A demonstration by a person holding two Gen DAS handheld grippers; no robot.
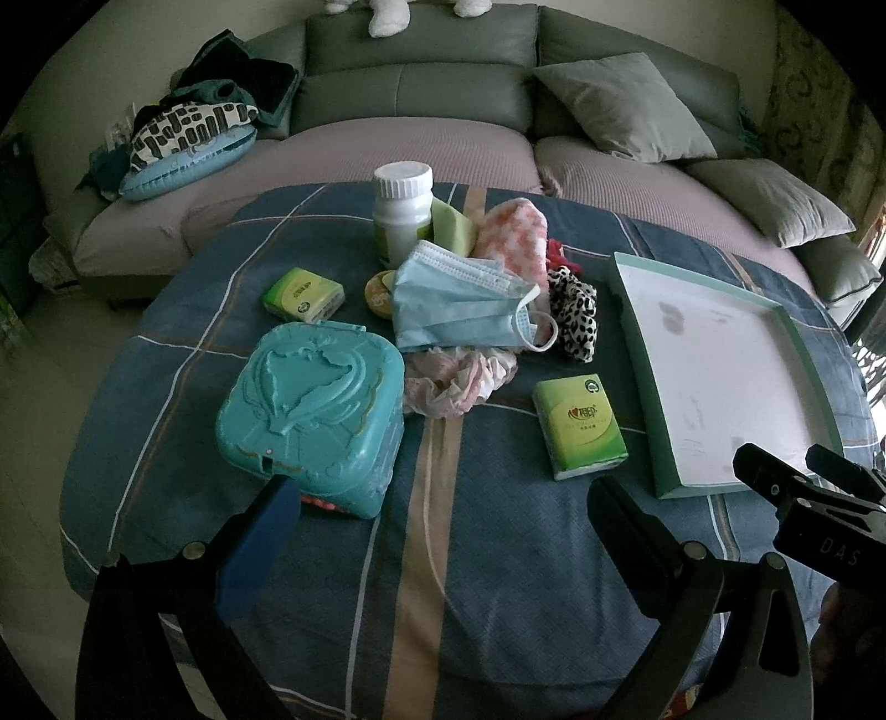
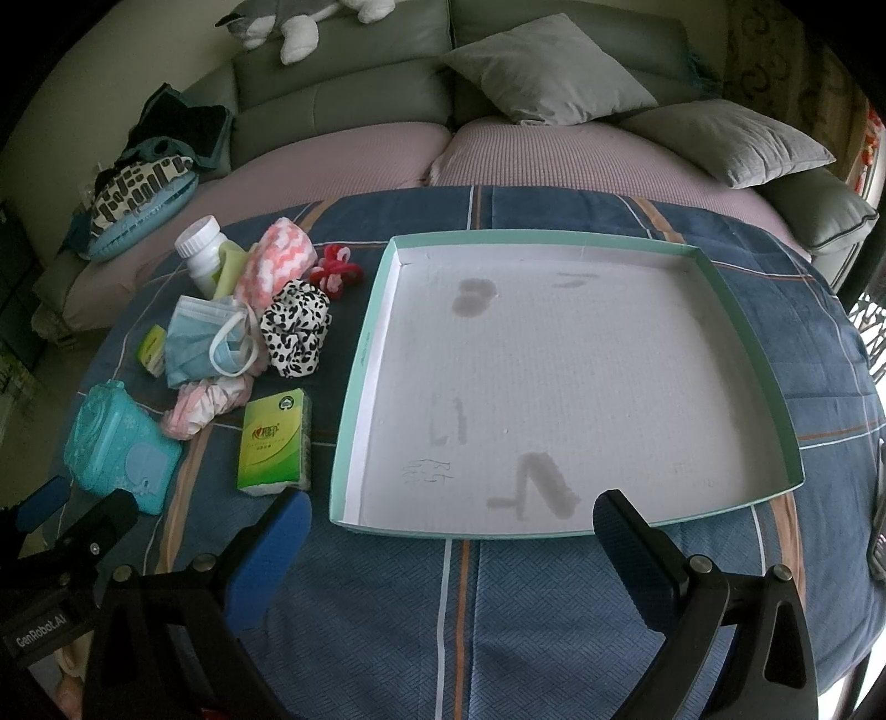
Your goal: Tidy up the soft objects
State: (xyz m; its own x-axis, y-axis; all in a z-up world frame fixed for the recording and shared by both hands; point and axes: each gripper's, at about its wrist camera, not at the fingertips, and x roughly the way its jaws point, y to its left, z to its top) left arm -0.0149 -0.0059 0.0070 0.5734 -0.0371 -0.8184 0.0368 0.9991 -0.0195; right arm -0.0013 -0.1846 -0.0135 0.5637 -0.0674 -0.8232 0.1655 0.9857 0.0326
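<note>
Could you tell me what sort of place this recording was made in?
Most likely a home living room: a grey sofa with throw cushions and a plush toy stands behind a table under a plaid cloth.

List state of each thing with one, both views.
Left gripper: open, holding nothing.
Right gripper: open, holding nothing.
Tray: holds nothing, stained.
Bottle: upright, capped.
Teal box: lid shut.
Mask: crumpled on pile.

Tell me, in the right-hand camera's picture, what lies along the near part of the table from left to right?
Teal plastic case → pink-and-white crumpled cloth → green tissue pack → big shallow white tray with a teal rim.
</note>
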